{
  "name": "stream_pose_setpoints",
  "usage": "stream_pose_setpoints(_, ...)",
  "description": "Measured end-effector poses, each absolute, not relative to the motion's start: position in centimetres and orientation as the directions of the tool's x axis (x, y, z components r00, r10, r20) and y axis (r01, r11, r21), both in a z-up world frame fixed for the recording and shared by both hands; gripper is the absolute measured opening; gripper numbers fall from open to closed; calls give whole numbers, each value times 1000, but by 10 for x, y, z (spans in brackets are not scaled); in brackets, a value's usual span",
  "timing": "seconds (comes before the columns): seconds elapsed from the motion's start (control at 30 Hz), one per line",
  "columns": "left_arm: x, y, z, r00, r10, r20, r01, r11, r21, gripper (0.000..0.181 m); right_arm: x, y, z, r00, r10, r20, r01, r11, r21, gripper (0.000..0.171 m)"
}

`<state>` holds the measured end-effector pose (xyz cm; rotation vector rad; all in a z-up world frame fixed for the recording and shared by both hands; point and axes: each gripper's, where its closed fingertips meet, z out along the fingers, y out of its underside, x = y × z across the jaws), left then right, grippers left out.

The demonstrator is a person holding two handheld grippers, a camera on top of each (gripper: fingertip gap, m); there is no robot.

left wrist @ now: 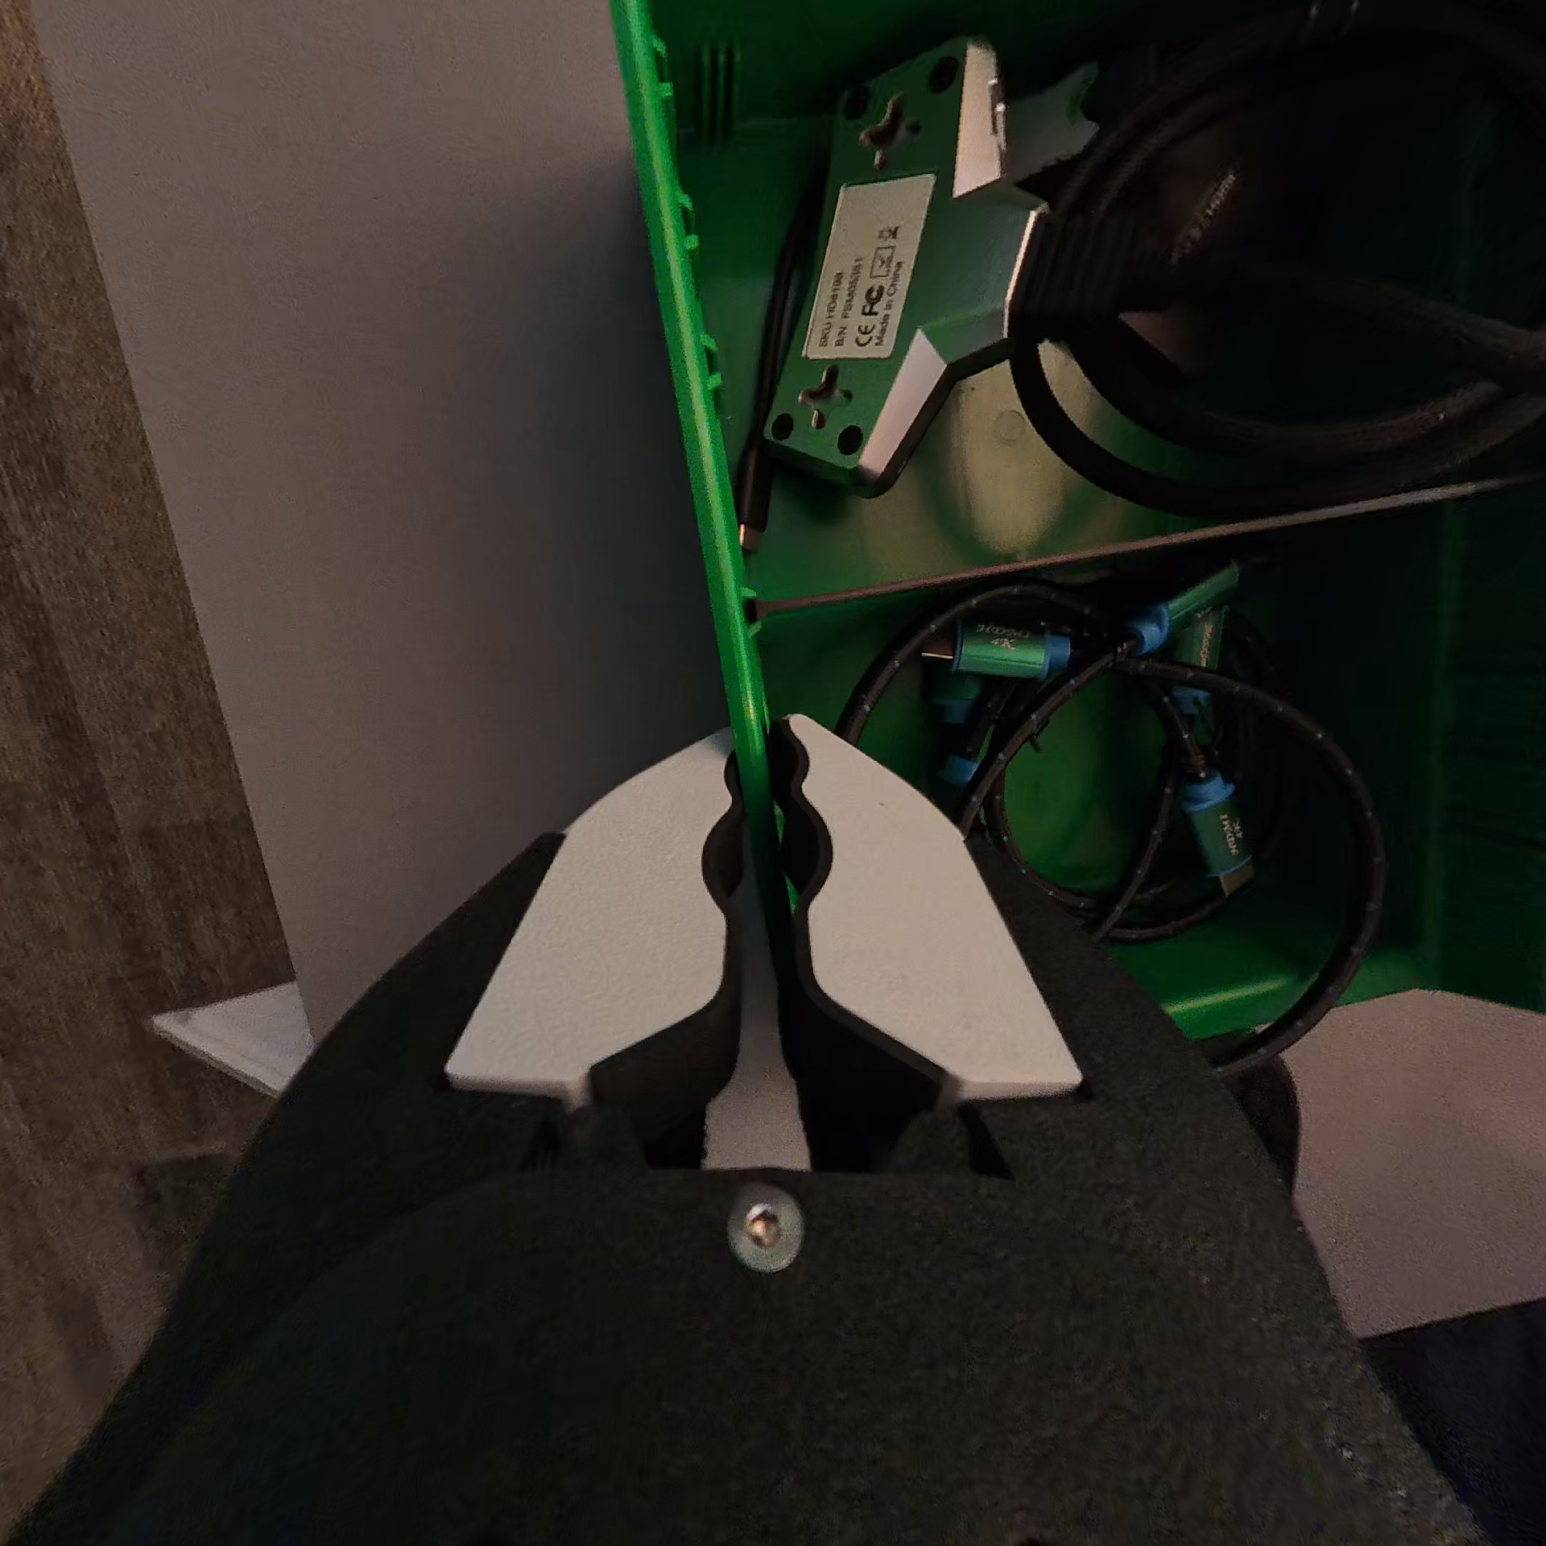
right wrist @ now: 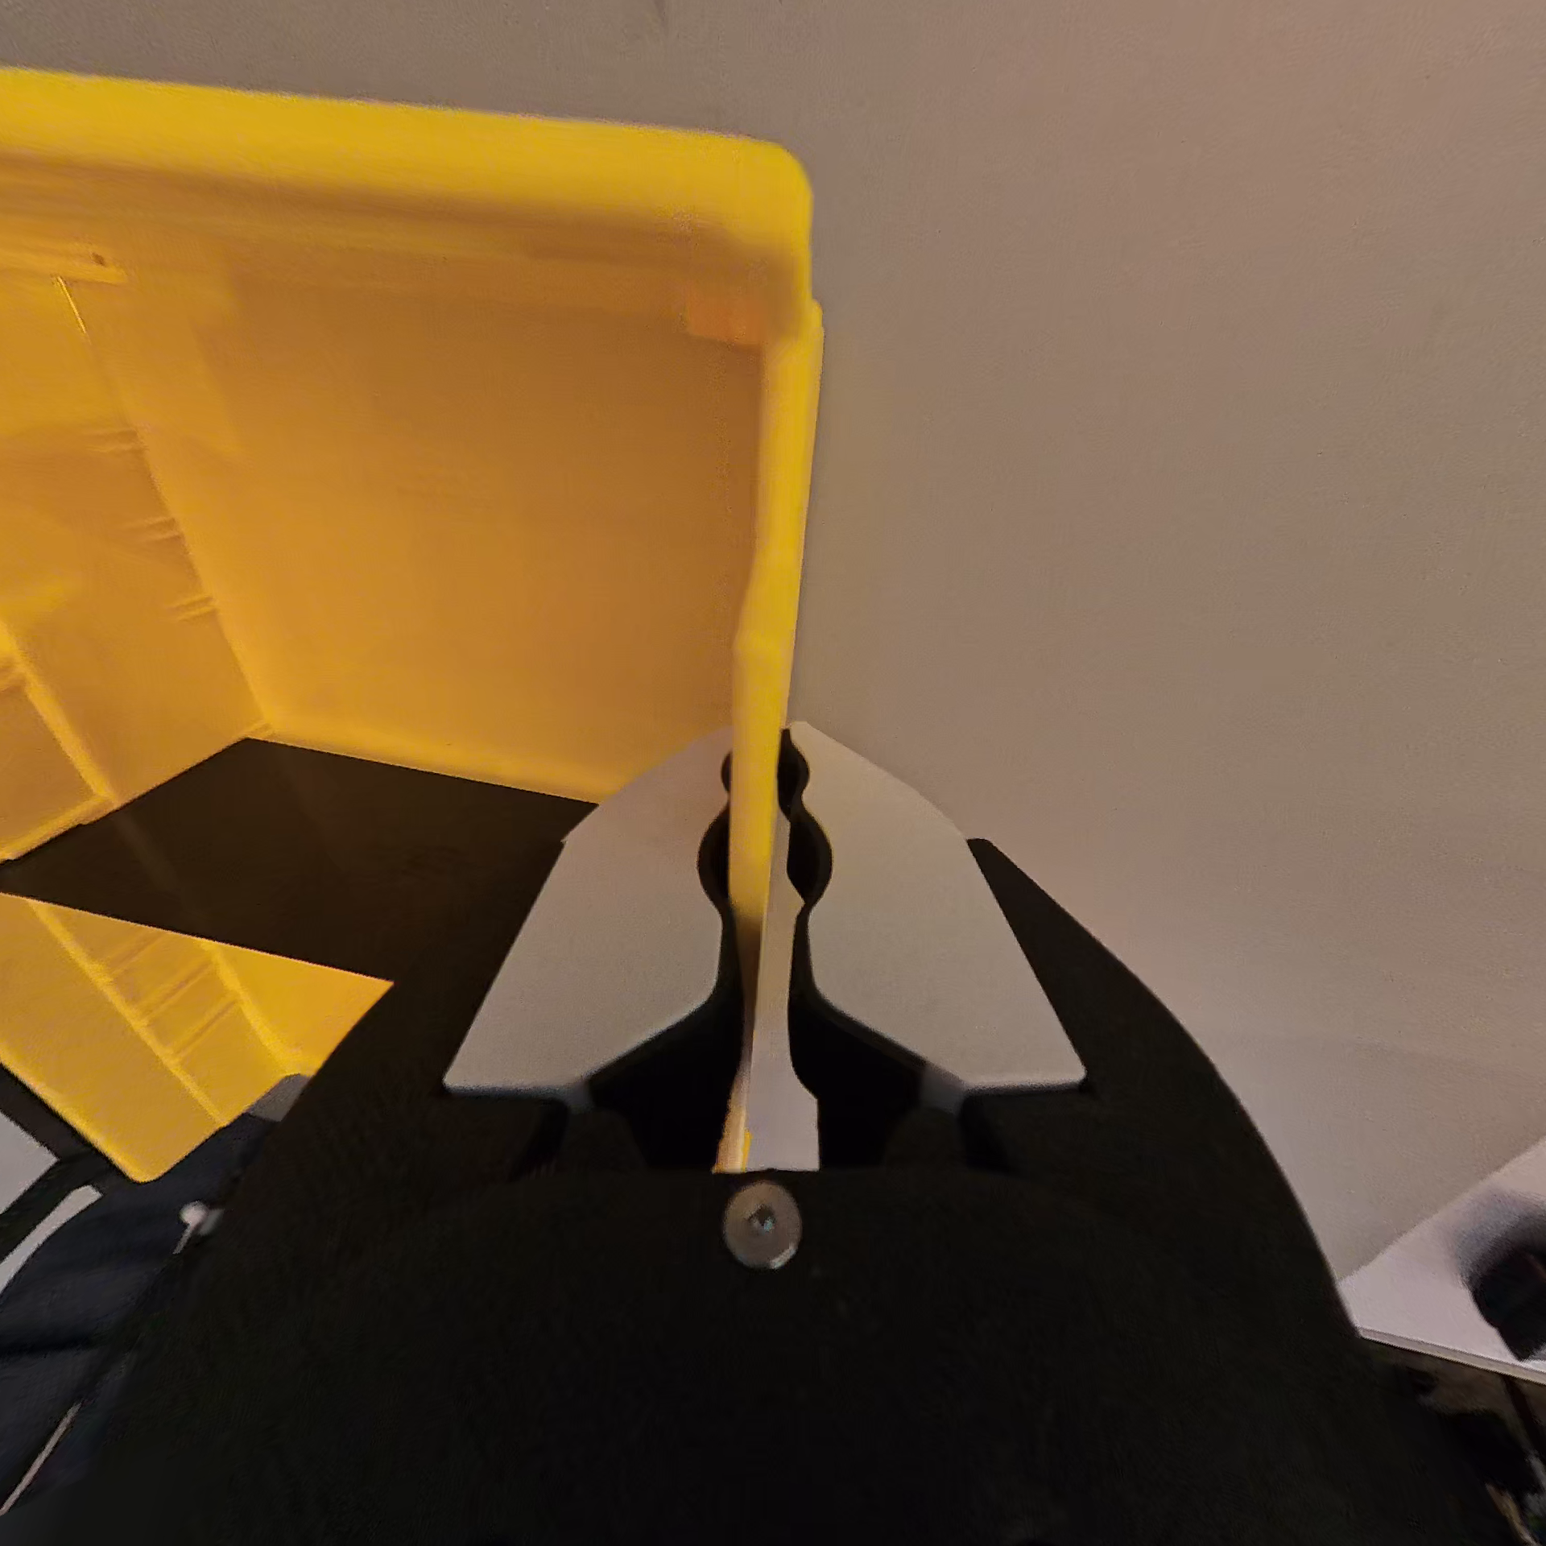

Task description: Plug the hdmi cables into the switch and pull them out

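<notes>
Left gripper [left wrist: 765,757], white-fingered on a black body, clamped on the thin side wall of a green plastic bin [left wrist: 711,401]. Inside the bin's far compartment: grey metal HDMI switch [left wrist: 899,276], underside up with a white label, joined to thick black braided cables [left wrist: 1255,276]. In the near compartment, past a dark divider [left wrist: 1129,548]: coiled thin black HDMI cables with blue-green plugs [left wrist: 1012,652]. Right gripper [right wrist: 757,757], clamped likewise on the side wall of a yellow plastic bin [right wrist: 778,502] beside a pale wall [right wrist: 1171,418].
</notes>
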<state>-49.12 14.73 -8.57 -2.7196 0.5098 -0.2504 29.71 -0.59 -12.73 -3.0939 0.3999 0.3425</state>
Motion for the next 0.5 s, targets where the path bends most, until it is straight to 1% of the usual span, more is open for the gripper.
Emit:
stream_pose_setpoints(0.13,-491,147,-86,908,-410,89,-345,-849,-400,4,298,-8,-128,947,-234,-221,-244,-970,-18,7)
stream_pose_setpoints(0.23,-491,147,-86,897,-442,28,-395,-827,-400,4,300,-18,-127,949,-229,-215,-237,-972,-9,7)
stream_pose_setpoints(0.5,-487,144,-86,861,-507,48,-441,-790,-426,4,306,-34,-127,944,-242,-223,-250,-968,-5,8)
